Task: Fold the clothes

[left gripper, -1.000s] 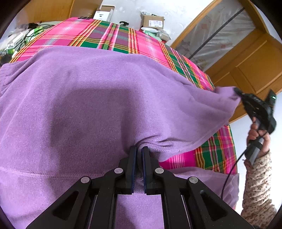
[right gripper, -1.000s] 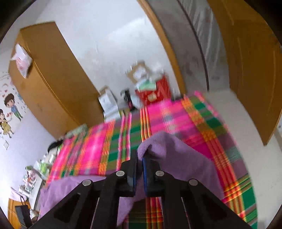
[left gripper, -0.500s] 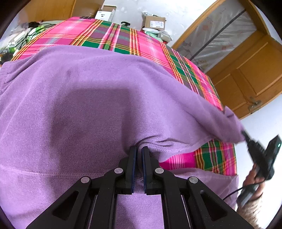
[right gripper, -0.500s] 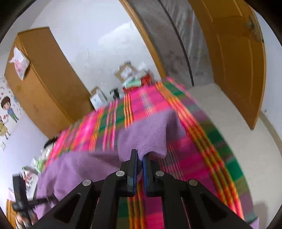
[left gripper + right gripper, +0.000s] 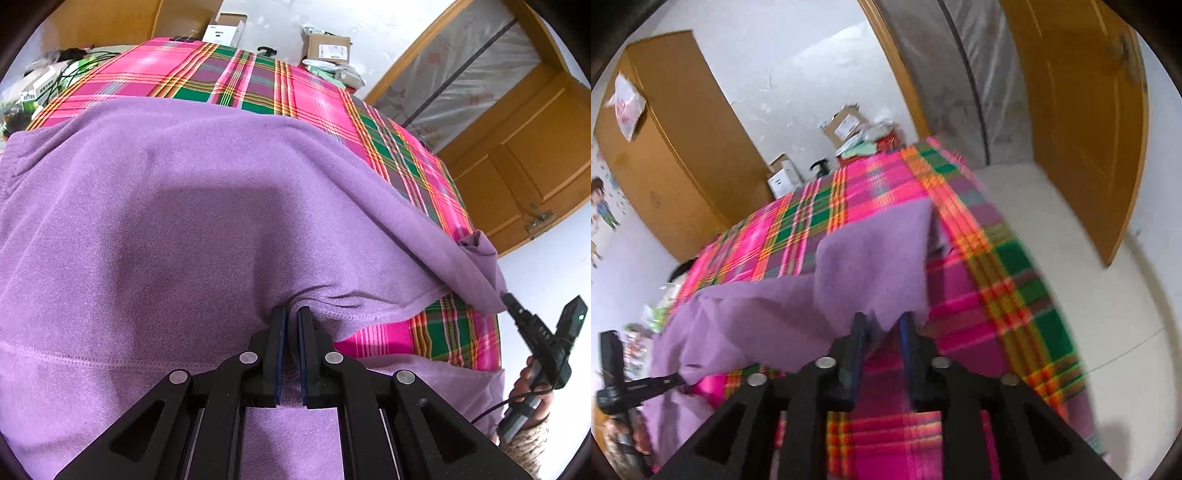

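a purple fleece garment [image 5: 207,229] lies spread over a bed covered by a pink and green plaid blanket [image 5: 258,85]. the view along the left tool [image 5: 291,317] shows its two fingers close together and clamped on a bunched hem of the garment, with a stitched seam running across the cloth just beside them. the near edge is raised, and a strip of blanket shows under it.

further to the right, the right tool [image 5: 511,301] meets a far corner of the same garment, which stretches in a taut line between the two tools. in the right wrist view, the right tool [image 5: 882,325] has its fingers set apart, and the purple corner hangs in the gap between them. the picture is blurred, so whether the cloth touches either finger is hard to tell; the hold looks let go or nearly so.

judging progress: the fold appears only begun. one edge is lifted and drawn over, but most of the garment remains a single wide layer on the bed. no tidy folded stack is visible. what seems left is to lay this edge flat, then make the further folds.

cardboard boxes [image 5: 327,48] and a wooden door [image 5: 524,166] stand beyond the bed.
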`<state>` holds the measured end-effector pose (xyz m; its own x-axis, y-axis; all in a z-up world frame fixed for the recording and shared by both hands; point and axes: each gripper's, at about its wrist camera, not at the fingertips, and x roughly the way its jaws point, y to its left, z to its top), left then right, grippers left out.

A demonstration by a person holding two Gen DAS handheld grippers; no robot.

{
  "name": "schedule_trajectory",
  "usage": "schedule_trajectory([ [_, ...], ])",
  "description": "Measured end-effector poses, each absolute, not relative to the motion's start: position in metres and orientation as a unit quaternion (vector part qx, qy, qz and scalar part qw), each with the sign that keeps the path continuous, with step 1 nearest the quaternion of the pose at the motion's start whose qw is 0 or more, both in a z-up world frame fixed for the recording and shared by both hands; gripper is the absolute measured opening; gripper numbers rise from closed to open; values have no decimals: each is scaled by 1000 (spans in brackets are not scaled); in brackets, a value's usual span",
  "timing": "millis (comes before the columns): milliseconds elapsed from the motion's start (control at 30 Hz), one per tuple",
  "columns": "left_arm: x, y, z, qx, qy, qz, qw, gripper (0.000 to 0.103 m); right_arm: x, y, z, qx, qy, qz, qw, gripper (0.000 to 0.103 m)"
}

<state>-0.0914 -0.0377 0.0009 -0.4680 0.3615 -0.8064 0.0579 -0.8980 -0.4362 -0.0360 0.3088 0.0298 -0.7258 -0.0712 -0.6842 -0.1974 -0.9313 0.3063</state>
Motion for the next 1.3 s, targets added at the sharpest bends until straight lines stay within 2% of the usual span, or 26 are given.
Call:
schedule_trajectory([
  [133,-92,-37,1,-508,-206,831,90,6,-45,306,44,-344,163,924,42,31],
  [300,-94,-37,0,-508,-204,832,90,6,-73,285,47,-347,129,929,2,45],
  [433,-96,-37,0,-508,-202,832,91,6,-100,270,26,-395,99,913,1,45],
  [467,-96,-37,0,-508,-202,832,91,6,-103,271,22,-399,94,912,9,44],
  [533,-97,-37,0,-508,-201,833,91,6,-106,275,17,-397,105,912,13,31],
  [567,-97,-37,0,-508,-200,833,91,6,-108,278,17,-394,111,912,17,18],
  [600,-97,-36,0,-508,-200,833,91,6,-110,281,18,-392,111,913,23,9],
  [633,-97,-36,0,-508,-200,833,91,6,-112,284,18,-389,111,914,30,7],
  [867,-96,-36,0,-508,-198,834,92,6,-129,301,34,-349,111,928,68,5],
  [1033,-96,-39,-1,-508,-198,833,93,6,-152,300,41,-339,78,933,94,6],
  [1300,-95,-41,-2,-508,-199,833,95,6,-194,308,17,-376,61,917,118,6],
])
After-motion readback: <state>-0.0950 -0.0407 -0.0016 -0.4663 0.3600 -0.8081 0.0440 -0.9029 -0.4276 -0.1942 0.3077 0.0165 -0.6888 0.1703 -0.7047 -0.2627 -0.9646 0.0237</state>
